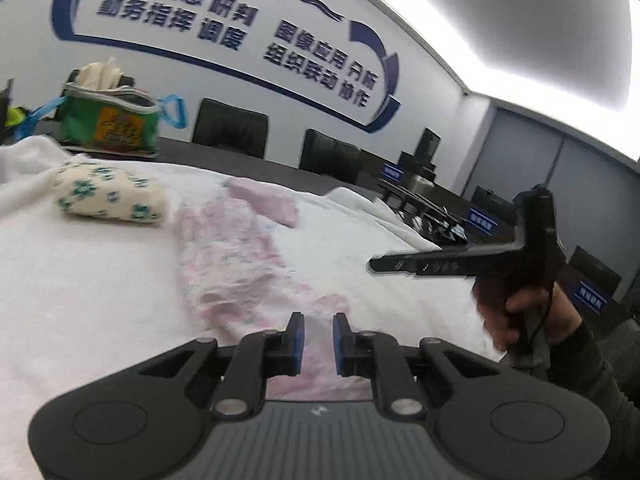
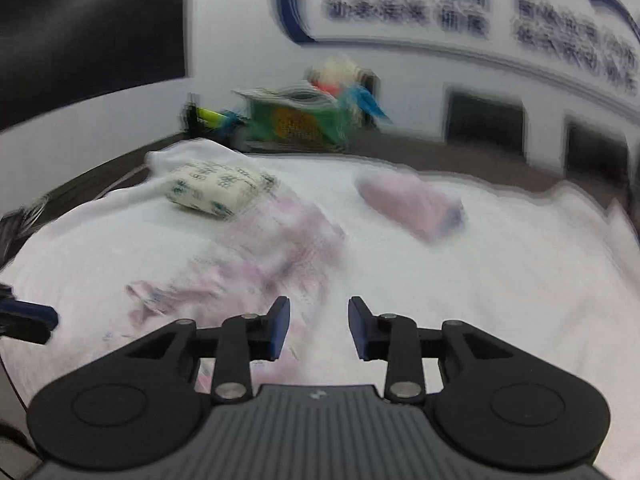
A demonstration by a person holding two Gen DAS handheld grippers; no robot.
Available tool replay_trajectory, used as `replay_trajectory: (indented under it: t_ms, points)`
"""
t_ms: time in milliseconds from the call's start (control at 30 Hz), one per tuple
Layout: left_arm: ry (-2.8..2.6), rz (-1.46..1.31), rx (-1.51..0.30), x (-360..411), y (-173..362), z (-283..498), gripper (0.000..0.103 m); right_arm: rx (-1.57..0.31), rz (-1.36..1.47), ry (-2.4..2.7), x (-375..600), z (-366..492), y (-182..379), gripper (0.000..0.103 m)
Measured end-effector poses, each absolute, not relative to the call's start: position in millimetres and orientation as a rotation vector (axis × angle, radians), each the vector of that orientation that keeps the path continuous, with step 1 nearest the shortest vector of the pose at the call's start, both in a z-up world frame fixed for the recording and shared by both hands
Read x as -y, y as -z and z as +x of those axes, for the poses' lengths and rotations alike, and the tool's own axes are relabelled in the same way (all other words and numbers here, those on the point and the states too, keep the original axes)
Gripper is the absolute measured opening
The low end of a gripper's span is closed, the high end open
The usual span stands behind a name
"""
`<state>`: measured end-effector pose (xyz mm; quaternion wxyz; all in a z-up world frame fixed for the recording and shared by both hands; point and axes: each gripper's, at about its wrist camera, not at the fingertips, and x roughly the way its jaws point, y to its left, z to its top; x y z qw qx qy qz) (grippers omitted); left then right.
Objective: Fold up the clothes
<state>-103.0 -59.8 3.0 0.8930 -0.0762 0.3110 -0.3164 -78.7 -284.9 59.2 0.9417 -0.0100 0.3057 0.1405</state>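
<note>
Both jaws parted, nothing held; pink garment [image 1: 236,256] lies spread mid-table on white sheet [image 1: 80,300].

Left gripper [image 1: 319,338] has a narrow gap and hovers just above the garment's near end. Right gripper [image 2: 319,326] stands wider, held up beside the garment's right side, motion-blurred. Garment looks thin, light, limp and wrinkled, partly flattened, running from the near edge toward the far edge. Likely slides easily over the sheet and sags when lifted. Best pinched at a hem or corner, one gripper per side, so it hangs even. Two folded bundles sit further back: floral one [image 1: 110,196] far left, pink one [image 1: 266,200] just past the garment. Green bag [image 1: 108,120] at the far-left corner.
</note>
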Motion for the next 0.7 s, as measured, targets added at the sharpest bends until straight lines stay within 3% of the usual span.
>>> replay_trajectory:
  t_ms: [267, 300, 333, 367, 600, 700]
  points:
    - [0.587, -0.130, -0.729, 78.7, 22.0, -88.8, 0.013, -0.756, 0.137, -0.394, 283.2, -56.0, -20.0, 0.036]
    - [0.590, -0.140, -0.731, 76.9, 22.3, -88.7, 0.013, -0.767, 0.116, -0.417, 276.4, -53.1, -15.8, 0.030]
    - [0.592, -0.147, -0.732, 75.8, 22.7, -88.5, 0.013, -0.778, 0.095, -0.441, 269.6, -50.2, -11.6, 0.010]
    - [0.594, -0.150, -0.731, 76.3, 23.5, -88.5, 0.013, -0.775, 0.049, -0.450, 261.9, -50.0, -10.9, 0.002]
    - [0.596, -0.159, -0.729, 72.8, 24.4, -92.0, 0.013, -0.559, -0.114, -0.472, 228.6, -62.6, -33.6, 0.001]
    - [0.594, -0.166, -0.727, 71.7, 23.9, -93.0, 0.014, -0.615, -0.143, -0.452, 218.9, -44.1, -16.6, 0.001]
